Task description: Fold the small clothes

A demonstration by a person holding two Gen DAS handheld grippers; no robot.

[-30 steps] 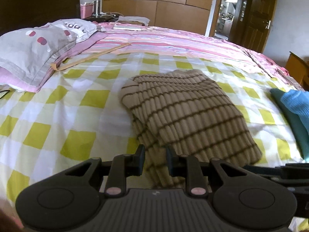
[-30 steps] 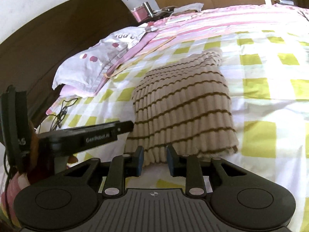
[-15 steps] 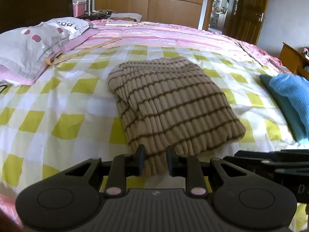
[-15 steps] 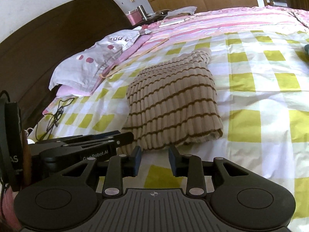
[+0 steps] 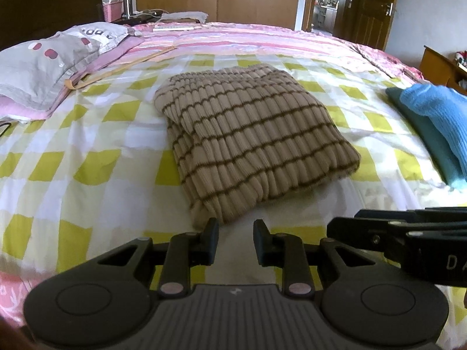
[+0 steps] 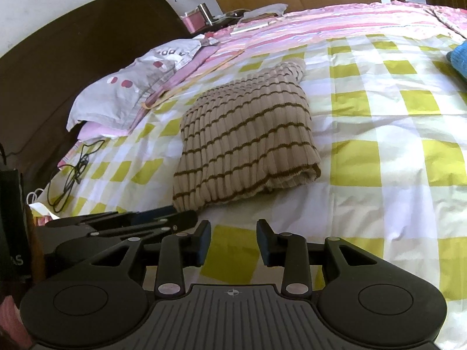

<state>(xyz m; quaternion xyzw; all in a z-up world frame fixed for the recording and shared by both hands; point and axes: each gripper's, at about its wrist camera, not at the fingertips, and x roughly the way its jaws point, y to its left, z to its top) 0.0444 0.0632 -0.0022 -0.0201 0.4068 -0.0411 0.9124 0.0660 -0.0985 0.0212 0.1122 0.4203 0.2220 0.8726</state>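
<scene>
The yellow-checked bed cover [image 5: 87,172] fills both views. A folded tan striped sweater [image 5: 251,145] lies at its centre, toward twelve o'clock from both grippers. Blue knitwear [image 5: 432,113] sits at two o'clock. The left gripper [image 5: 235,242] and right gripper [image 6: 233,243] have just been opening; jaws apart, nothing between them.

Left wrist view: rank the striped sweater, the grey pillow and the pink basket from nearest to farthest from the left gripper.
From the left gripper:
1. Striped sweater, folded, just ahead of the fingertips.
2. Grey pillow, far left, by the headboard.
3. Pink basket, beyond the bed, back left.
</scene>
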